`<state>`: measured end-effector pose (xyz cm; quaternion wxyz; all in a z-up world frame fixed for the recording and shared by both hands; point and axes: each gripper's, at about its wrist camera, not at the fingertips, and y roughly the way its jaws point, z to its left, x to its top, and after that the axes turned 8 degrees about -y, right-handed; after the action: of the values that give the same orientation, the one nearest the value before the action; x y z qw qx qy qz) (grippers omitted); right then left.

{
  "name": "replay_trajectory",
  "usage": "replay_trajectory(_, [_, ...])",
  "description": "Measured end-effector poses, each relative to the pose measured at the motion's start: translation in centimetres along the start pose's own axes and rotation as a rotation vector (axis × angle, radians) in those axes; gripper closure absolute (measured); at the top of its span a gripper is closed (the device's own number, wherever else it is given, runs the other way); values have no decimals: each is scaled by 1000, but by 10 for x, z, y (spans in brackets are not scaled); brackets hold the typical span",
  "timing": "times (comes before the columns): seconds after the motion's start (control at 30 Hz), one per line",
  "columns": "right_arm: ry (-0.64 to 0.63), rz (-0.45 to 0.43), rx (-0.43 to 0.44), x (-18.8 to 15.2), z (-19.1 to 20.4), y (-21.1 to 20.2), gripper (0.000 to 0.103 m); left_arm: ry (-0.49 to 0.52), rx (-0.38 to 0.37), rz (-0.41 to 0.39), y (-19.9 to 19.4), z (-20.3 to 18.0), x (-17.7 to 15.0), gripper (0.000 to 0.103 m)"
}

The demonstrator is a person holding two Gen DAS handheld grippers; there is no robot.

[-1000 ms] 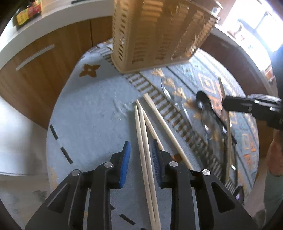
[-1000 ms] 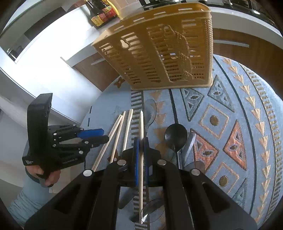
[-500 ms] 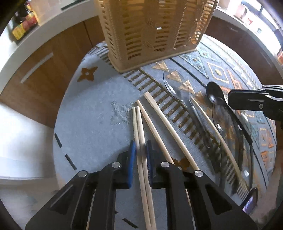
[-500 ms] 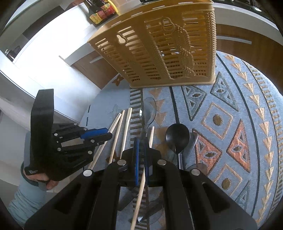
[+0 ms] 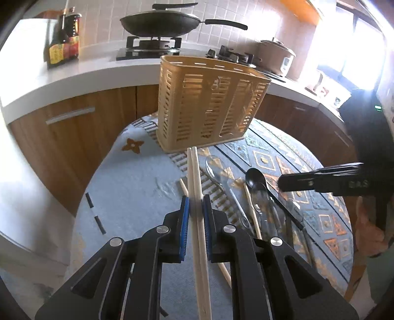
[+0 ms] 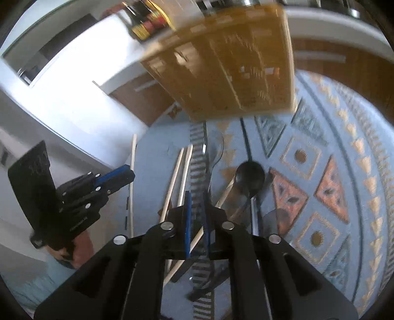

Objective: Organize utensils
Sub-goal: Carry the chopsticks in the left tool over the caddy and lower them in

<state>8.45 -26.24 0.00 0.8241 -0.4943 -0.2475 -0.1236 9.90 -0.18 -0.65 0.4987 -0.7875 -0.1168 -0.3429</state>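
My left gripper (image 5: pixel 195 199) is shut on a pair of pale wooden chopsticks (image 5: pixel 193 172), held above the table and pointing toward the tan slotted utensil caddy (image 5: pixel 209 103). In the right wrist view the same gripper (image 6: pixel 128 174) hangs at the left with the sticks (image 6: pixel 133 172) upright. My right gripper (image 6: pixel 197 194) hovers low over the cloth. Its jaws are opening to a narrow gap, and a single chopstick (image 6: pixel 225 190) lies slanted on the table beneath them, not pressed. A black spoon (image 6: pixel 250 174) and clear plastic spoons (image 5: pixel 214 169) lie alongside. Two more chopsticks (image 6: pixel 177 177) rest on the cloth.
A blue patterned tablecloth (image 5: pixel 123 187) covers the round table. Behind it runs a white counter with a wok (image 5: pixel 160 22) on the stove, sauce bottles (image 5: pixel 64 41) and a rice cooker (image 5: pixel 278 56). A person's hand (image 5: pixel 369 221) holds the right gripper.
My left gripper shut on two chopsticks and raised them off the cloth toward the caddy. The chopstick in my right gripper tipped over and dropped to the table as the jaws parted slightly.
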Motion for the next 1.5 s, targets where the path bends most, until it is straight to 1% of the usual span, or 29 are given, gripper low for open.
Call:
replay_trajectory(0.1, [-30,78,-22,5,9,15,96,-8,-5,-4,2,3,-2,94])
replay_trajectory(0.2, [-55,113,-57,10,21,30,95,-17,-17,-6,1,6,-3,94])
replay_trajectory(0.3, [-50,138,-80,26,25,48,94,-17,-23,-8,2,11,-2,94])
replay_trajectory(0.33, [-47,145,-85,29,23,53,93,-13,-22,-11,2,11,-2,94])
replay_trajectory(0.37, [-43,152,-99,36,22,59,90,-8,-21,-15,1,11,-2,94])
replay_trajectory(0.43, [-39,167,-130,44,20,68,80,-6,-29,-20,0,13,-1,94])
replay_trajectory(0.5, [-35,191,-157,51,19,77,77,-4,-38,-28,0,14,-1,94])
replay_trajectory(0.6, [-22,230,-182,58,20,89,77,-3,-45,-37,0,15,1,94])
replay_trajectory(0.67, [-21,261,-226,60,21,95,77,-1,-55,-44,-1,16,2,94])
replay_trajectory(0.83, [-56,287,-290,66,36,109,77,-1,-70,-60,-1,16,3,94])
replay_trajectory(0.87, [-77,290,-329,67,41,112,88,-2,-74,-65,-1,16,3,94])
replay_trajectory(0.9, [-102,292,-363,68,51,120,93,-2,-75,-69,-1,16,3,94])
replay_trajectory(0.93, [-129,292,-382,67,58,123,93,-3,-74,-77,-2,15,3,94])
replay_trajectory(0.97, [-136,288,-383,67,62,125,93,-5,-73,-90,-3,15,4,94])
replay_trajectory(1.0, [-127,279,-363,66,63,124,93,-7,-77,-100,-5,16,3,94])
replay_trajectory(1.07, [-129,233,-331,61,65,115,93,-18,-102,-132,-10,17,3,94])
replay_trajectory(1.13, [-138,166,-292,55,69,99,93,-34,-157,-191,-21,19,3,94])
replay_trajectory(1.2, [-140,91,-239,49,73,81,93,-46,-179,-243,-31,19,4,94])
replay_trajectory(1.27, [-164,-2,-214,42,80,61,93,-57,-191,-305,-41,17,6,94])
replay_trajectory(1.33, [-180,-77,-197,37,87,47,93,-64,-203,-350,-49,14,9,94])
replay_trajectory(1.37, [-189,-119,-172,35,90,40,93,-66,-206,-373,-52,11,11,94])
replay_trajectory(1.43, [-206,-185,-137,33,94,29,93,-63,-209,-400,-57,7,14,94])
replay_trajectory(1.5, [-226,-257,-121,30,96,12,93,-56,-208,-427,-60,2,19,94])
